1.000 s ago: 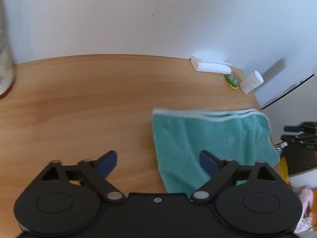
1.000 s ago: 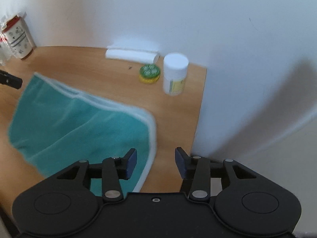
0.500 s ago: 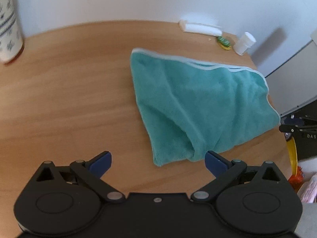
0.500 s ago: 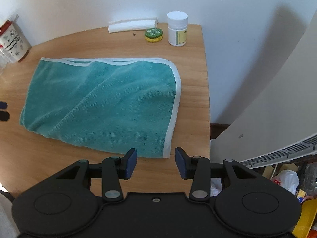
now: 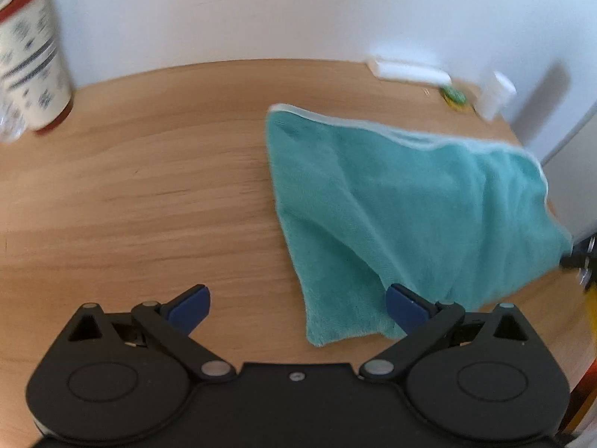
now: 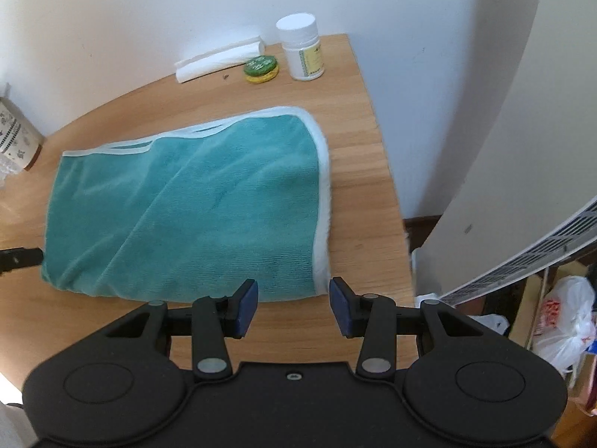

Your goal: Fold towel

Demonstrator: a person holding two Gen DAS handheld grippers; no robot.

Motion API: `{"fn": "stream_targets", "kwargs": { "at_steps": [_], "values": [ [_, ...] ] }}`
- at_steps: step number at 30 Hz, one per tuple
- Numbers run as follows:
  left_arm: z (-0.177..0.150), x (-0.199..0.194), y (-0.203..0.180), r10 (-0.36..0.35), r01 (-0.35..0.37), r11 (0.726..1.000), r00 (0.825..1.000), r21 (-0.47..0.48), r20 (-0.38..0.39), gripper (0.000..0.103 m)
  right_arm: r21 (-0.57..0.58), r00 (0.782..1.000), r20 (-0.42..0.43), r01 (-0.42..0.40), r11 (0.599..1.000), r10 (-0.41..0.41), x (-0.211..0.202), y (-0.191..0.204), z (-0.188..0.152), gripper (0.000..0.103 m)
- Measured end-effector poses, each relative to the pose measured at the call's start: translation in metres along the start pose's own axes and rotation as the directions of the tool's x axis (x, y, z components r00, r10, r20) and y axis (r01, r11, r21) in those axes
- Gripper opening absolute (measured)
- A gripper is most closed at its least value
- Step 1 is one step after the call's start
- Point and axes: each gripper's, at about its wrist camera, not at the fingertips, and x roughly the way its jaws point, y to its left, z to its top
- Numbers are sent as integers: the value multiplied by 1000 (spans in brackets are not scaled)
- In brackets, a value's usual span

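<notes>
Wooden table [image 6: 358,119] against a white wall. Teal towel [image 6: 194,209], folded with white-trimmed edges, lies flat at centre. Left gripper [image 5: 298,308]: jaws spread wide, empty, over the towel's near left corner. Right gripper [image 6: 294,308]: jaws moderately apart, empty, at its near right corner. White pill bottle [image 6: 301,48], green tin [image 6: 261,69] near the wall.

Teal towel [image 6: 194,201] folded flat on wooden table [image 6: 358,142], right tongs [image 6: 294,308] parted, empty
</notes>
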Motion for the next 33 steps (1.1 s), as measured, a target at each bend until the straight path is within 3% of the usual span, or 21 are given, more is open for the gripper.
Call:
{"fn": "stream_targets", "kwargs": {
  "at_steps": [3,5,9,12,14,16,18,22,24,25,30,33],
  "values": [
    [0,4,-2,13,-13,1000,1000,-9,-21,102,-19,1000,-2,17,1000,-17,1,3,-1,46],
    [0,5,-3,28,-28,1000,999,-9,-15,102,-25,999,-10,34,999,-34,1,3,-1,37],
    [-2,4,-3,39,-39,999,999,-27,-18,102,-1,1000,-5,11,1000,-11,0,-3,3,37],
    [-3,5,-3,16,-17,999,1000,-50,-21,95,-2,1000,7,-8,1000,8,-1,-5,6,38],
    [-3,6,-1,-2,0,998,1000,-63,-28,77,-3,1000,14,-20,1000,20,-1,-6,7,41],
    [-3,7,1,-23,20,997,999,-81,-33,75,-4,999,22,-32,999,32,-1,-7,9,43],
    [-2,6,1,-39,37,995,999,-92,-23,66,-5,999,20,-38,999,38,1,-7,11,43],
    [1,5,-1,-90,86,991,996,-106,-28,36,-13,999,8,-40,999,40,10,-6,15,41],
    [1,4,1,-99,94,987,995,-132,-34,28,-34,999,-2,-53,998,53,12,-2,17,27],
    [1,5,2,-100,94,986,994,-139,-36,21,-44,998,-10,-58,997,57,13,-1,17,11],
    [-1,2,7,-99,95,986,995,-134,-28,12,-63,997,-35,-66,996,64,17,-3,22,10],
    [-4,-1,-2,-71,70,996,997,-47,-31,12,-82,998,-40,-60,995,57,18,-3,24,10]
  ]
}}
